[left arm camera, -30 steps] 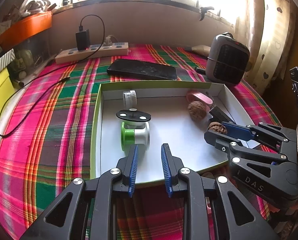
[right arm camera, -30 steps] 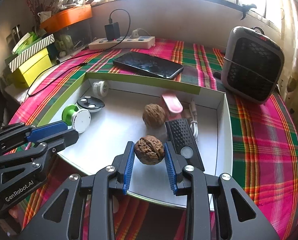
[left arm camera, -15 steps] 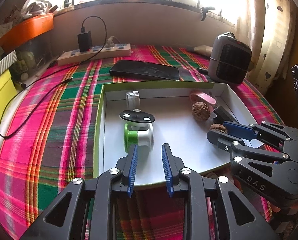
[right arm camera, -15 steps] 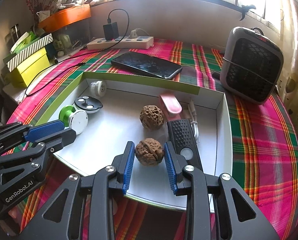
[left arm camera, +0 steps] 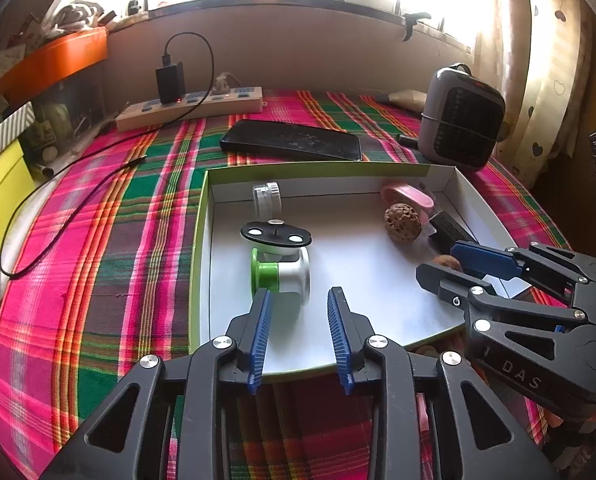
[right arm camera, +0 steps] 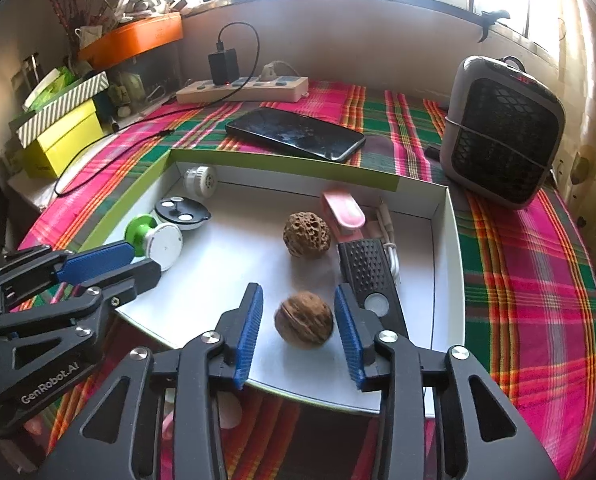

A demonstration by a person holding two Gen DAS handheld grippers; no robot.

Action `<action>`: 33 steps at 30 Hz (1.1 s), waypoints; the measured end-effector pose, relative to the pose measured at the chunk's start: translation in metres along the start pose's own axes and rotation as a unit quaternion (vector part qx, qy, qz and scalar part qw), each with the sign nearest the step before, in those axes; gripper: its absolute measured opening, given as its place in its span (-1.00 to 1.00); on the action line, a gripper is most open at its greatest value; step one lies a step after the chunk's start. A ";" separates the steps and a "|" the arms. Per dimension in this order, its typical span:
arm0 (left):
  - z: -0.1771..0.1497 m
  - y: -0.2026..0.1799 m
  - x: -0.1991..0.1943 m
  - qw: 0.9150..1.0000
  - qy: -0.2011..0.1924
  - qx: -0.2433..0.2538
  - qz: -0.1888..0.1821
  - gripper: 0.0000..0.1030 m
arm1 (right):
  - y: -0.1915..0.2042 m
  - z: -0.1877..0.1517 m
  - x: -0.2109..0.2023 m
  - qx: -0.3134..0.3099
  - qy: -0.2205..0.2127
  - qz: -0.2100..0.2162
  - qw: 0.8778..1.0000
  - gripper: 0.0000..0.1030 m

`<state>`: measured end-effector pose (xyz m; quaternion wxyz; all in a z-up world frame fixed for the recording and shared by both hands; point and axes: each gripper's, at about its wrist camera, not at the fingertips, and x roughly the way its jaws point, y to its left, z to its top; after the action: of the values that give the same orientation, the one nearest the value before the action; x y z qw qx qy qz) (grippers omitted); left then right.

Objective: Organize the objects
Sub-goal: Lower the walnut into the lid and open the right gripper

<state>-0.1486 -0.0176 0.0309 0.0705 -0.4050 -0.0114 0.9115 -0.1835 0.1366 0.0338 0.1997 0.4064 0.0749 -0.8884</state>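
Between right tongs, walnut loose, seam running upright

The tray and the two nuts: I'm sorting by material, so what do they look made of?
Tray: likely cardboard, matte white inside, green outside, with thin folded walls. Smooth walnut: hard woody shell, visible seam. Pitted nut: rough, porous brown shell, possibly another walnut kind.

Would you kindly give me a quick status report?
Both grippers just opened, left gripper empty. Walnut free between right gripper pads, in tray. Nothing obstructing.
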 end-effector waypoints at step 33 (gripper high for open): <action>-0.012 -0.007 -0.039 1.000 -0.024 0.002 0.018 -0.43 | 0.010 -0.017 -0.039 0.015 -0.030 -0.006 0.999 -0.23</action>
<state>-0.1135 -0.0162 0.0524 0.0546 -0.3827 -0.0036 0.9222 -0.1447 0.1444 0.0527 0.1904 0.3817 0.0575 -0.9026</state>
